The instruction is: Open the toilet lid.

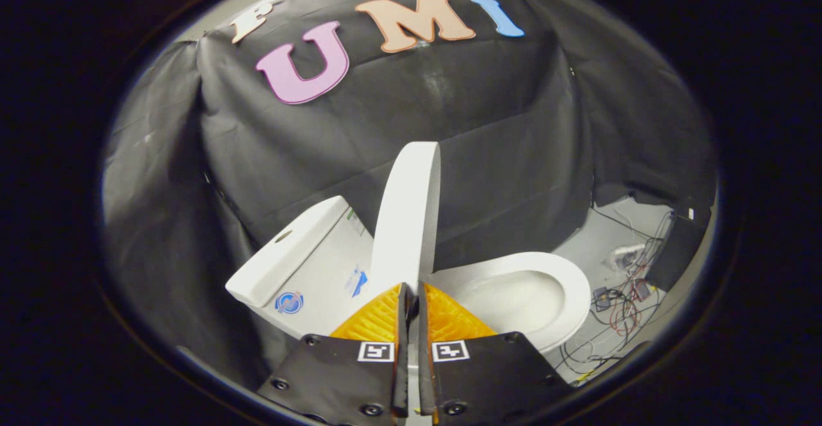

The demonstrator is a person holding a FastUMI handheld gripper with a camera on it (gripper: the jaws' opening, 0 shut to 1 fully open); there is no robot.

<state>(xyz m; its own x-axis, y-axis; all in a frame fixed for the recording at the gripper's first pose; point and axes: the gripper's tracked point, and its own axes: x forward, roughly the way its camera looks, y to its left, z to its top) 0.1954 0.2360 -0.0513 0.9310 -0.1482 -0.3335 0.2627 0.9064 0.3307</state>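
Note:
The white toilet lid (408, 220) stands raised, almost upright, between the tank (314, 265) and the open seat and bowl (568, 291). My gripper (411, 292) is at the lid's free edge, its two fingers nearly together with only a narrow slit between them. The lid's white rim runs down into that slit and shows between the fingers, so both fingers press on it. To the right of the fingers the bowl lies uncovered. The tank, with stickers on its side, stands to the left of the lid.
Black cloth walls close in behind and to the left of the toilet. On the pale floor right of the bowl lie tangled cables (620, 313) and a small white device (626, 256), beside a dark box (674, 252).

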